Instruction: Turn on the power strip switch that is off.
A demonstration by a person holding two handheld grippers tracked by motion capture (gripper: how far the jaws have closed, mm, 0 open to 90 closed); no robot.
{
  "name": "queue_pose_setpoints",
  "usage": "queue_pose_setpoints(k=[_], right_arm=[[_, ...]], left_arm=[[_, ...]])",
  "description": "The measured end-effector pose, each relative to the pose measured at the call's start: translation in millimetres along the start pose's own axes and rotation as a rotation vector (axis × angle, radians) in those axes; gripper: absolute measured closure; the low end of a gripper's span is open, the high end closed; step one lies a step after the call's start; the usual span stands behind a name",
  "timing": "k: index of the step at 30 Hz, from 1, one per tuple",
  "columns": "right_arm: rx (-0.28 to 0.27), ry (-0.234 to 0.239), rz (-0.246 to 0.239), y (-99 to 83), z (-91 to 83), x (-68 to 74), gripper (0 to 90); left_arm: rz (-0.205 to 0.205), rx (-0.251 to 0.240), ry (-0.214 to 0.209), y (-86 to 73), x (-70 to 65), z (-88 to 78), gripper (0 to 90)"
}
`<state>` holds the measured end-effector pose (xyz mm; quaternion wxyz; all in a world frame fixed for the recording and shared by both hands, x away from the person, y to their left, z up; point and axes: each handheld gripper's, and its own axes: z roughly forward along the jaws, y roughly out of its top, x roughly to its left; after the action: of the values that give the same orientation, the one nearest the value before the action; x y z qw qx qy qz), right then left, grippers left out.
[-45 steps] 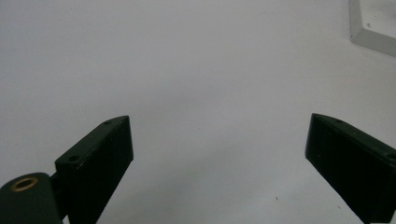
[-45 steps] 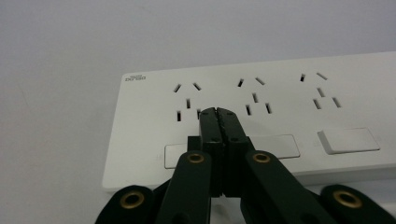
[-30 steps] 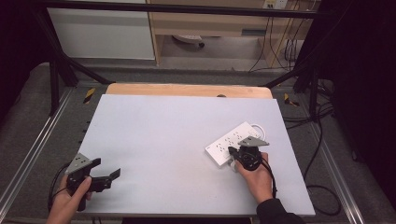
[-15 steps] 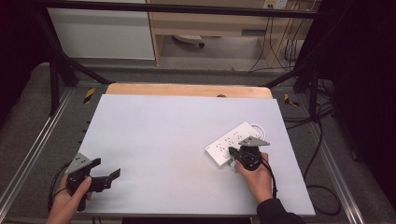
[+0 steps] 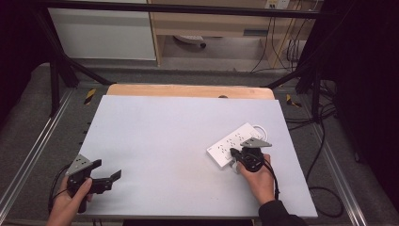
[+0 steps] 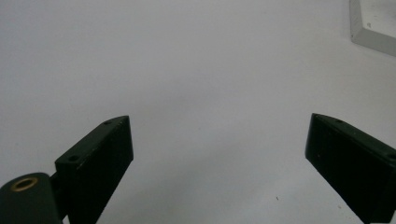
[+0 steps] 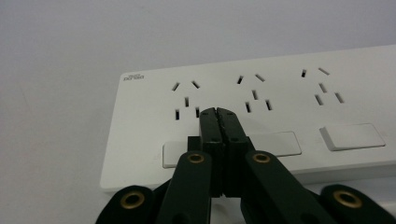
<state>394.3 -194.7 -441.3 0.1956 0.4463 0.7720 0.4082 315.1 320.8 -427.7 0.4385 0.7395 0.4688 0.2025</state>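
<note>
Nothing moved, right gripper (image 7: 218,112) over power strip (image 7: 261,112)

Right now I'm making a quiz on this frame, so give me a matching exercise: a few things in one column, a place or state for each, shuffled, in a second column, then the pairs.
Column 1:
1. left gripper
2. right gripper
3. power strip
4. table

Column 2:
A. white, lying at the right of the table
B. jaws wide apart, near the front left corner
C. grey top, wooden strip along its far edge
D. jaws closed, tips over the power strip, between two of its switches

Pairs: 1-B, 2-D, 3-A, 4-C
</note>
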Motion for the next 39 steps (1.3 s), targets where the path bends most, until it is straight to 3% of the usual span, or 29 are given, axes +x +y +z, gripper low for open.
queue_pose_setpoints(k=[7, 16, 24, 25, 35, 39], right_arm=[[-0.008, 0.002, -0.006, 0.6, -0.7, -0.2, 90.0], [-0.050, 0.013, 0.033, 3.1, -6.3, -3.5, 90.0], [-0.063, 0.000, 0.031, 4.0, -8.9, -4.7, 89.9], [-0.067, -0.005, 0.026, 4.9, -9.2, -4.6, 85.6], [-0.078, -0.019, 0.018, 7.0, -10.3, -2.2, 72.4], [-0.075, -0.026, 0.017, 8.1, -10.2, -2.0, 61.8]], left_arm=[[0.000, 0.000, 0.000, 0.0, 0.0, -0.1, 7.7], [0.000, 0.002, -0.001, 0.0, 0.1, 0.0, 7.7], [0.002, 0.002, -0.001, 0.0, 0.0, 0.1, 7.7], [0.002, 0.002, -0.001, -0.1, -0.2, 0.2, 7.7], [0.001, 0.003, -0.003, -0.4, -0.5, 0.7, 7.7], [0.002, 0.003, -0.002, -0.5, -0.5, 0.8, 7.7]])
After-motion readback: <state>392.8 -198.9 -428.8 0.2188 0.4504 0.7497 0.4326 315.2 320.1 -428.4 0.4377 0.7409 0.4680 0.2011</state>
